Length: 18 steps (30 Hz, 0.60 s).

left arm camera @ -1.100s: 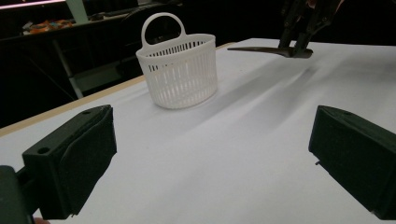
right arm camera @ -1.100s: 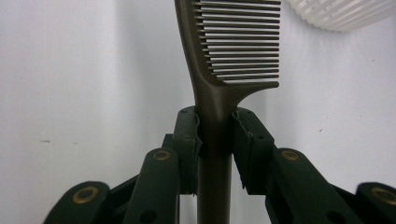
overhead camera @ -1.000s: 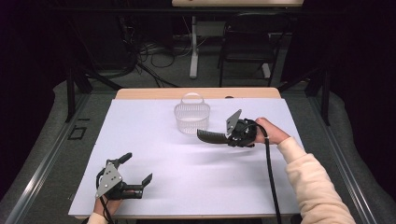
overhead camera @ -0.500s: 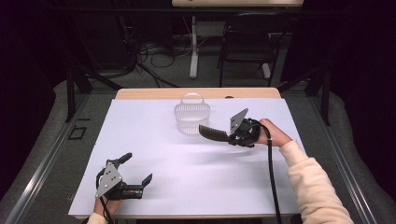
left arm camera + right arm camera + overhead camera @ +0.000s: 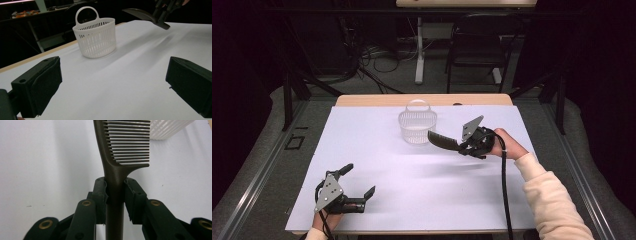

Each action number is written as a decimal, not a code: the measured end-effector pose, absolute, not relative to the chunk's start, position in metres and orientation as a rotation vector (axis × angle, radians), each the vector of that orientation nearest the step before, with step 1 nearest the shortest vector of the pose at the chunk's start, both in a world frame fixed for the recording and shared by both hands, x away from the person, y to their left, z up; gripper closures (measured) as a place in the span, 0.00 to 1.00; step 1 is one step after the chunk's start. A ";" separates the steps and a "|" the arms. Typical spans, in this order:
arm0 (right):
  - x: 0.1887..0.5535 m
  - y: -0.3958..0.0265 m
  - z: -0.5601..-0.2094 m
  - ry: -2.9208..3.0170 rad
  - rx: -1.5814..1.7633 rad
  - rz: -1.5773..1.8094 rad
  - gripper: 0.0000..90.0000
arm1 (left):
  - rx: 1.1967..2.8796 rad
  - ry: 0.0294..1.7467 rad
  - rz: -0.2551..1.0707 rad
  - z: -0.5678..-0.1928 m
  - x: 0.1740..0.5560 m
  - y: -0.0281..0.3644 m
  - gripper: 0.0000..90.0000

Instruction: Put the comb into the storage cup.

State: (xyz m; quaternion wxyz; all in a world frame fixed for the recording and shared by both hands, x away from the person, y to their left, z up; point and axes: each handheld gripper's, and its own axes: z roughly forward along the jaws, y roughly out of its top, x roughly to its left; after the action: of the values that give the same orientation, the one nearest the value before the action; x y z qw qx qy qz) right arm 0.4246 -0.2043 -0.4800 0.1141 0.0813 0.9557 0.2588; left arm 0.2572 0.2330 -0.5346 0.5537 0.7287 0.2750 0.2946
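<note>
Two grippers: right gripper (image 5: 460, 144) clamping the handle of a dark comb (image 5: 117, 157), jaws closed on it; left gripper (image 5: 356, 186) gaping wide, holding nothing, resting near the table's (image 5: 422, 200) front-left corner.
Done so far: comb already lifted, hanging clear of the table.
Left, likely: getting the comb into the white slatted basket (image 5: 417, 127); not yet inside.
Comb position: sticking straight out ahead of the jaws, tip nearing the basket's right side, toward the far edge.

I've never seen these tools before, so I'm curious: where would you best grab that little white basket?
Probably by the arched handle of the white basket, coming straight down from above. The basket stands upright, so the loop rises free of the rim, thin enough for a hand-held gripper to close on.
</note>
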 end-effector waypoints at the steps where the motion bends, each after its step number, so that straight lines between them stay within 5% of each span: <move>1: 0.424 -0.205 -0.480 2.797 0.244 0.762 0.80 | 1.722 0.650 0.695 -0.535 0.257 0.233 0.00; 18: 0.424 -0.207 -0.480 2.752 0.283 0.820 0.80 | 1.714 0.656 0.694 -0.535 0.257 0.233 0.00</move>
State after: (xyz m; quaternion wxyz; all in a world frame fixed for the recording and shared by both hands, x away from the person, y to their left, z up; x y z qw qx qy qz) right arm 0.4243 -0.2074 -0.4795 0.1276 0.0972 0.9459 0.2819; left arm 0.2574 0.2329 -0.5346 0.5560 0.7261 0.2779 0.2940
